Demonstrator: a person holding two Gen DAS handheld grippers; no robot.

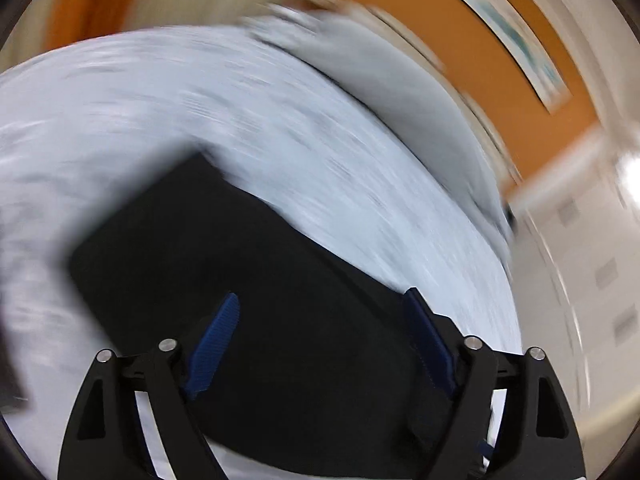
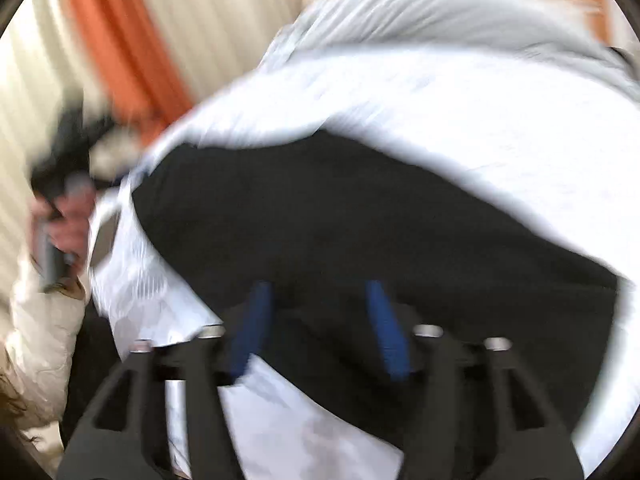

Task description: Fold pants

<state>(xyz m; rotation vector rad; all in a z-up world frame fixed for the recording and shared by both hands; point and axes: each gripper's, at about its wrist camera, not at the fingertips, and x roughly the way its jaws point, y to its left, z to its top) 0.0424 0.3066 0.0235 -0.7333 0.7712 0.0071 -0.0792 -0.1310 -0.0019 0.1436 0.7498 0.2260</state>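
The black pants (image 1: 248,280) lie folded in a flat dark block on the pale bed sheet (image 1: 200,100). Both views are motion-blurred. My left gripper (image 1: 322,300) is open above the pants, blue pads (image 1: 216,344) wide apart, nothing between them. In the right wrist view the pants (image 2: 360,216) spread across the middle of the sheet (image 2: 500,112). My right gripper (image 2: 318,292) is open just over the pants' near edge, blue pads (image 2: 252,328) apart and empty.
A grey pillow (image 1: 400,92) lies at the head of the bed, by an orange wall (image 1: 500,60) with a framed picture. Orange and cream curtains (image 2: 132,40) hang to the left. The person's left hand with its gripper handle (image 2: 60,216) shows at the bed's left edge.
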